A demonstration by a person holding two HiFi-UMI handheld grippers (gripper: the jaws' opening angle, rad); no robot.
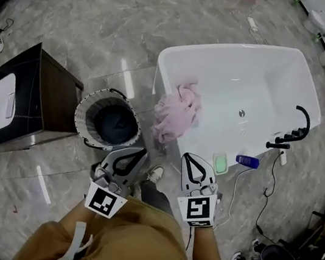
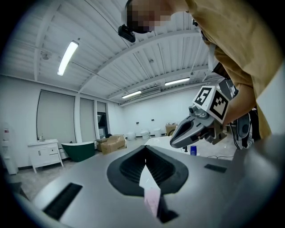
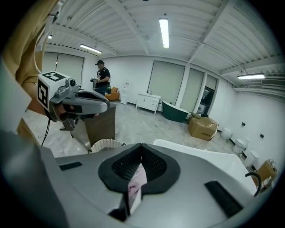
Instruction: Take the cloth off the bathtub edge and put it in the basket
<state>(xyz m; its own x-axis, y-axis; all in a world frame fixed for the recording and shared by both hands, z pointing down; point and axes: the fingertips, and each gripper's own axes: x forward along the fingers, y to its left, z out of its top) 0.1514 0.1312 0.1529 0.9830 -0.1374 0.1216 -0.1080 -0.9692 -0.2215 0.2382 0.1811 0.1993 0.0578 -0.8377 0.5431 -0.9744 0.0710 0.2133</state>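
A pink cloth (image 1: 177, 113) hangs crumpled over the near left rim of the white bathtub (image 1: 272, 64). A round white woven basket (image 1: 108, 120) with a dark lining stands on the floor just left of the tub. My left gripper (image 1: 141, 152) is held low near my body, below the basket, jaws together and empty. My right gripper (image 1: 187, 156) hovers below the cloth, a short way from it, also shut with nothing in it. In the right gripper view the basket (image 3: 106, 143) and the tub's rim (image 3: 200, 153) lie beyond the closed jaws, and the left gripper (image 3: 107, 106) shows at the left.
A dark cabinet (image 1: 52, 89) with a white basin stands left of the basket. A blue bottle (image 1: 247, 161), a green block (image 1: 221, 163) and a black tap (image 1: 295, 130) sit by the tub's near right side. A person (image 3: 102, 73) stands far back in the room.
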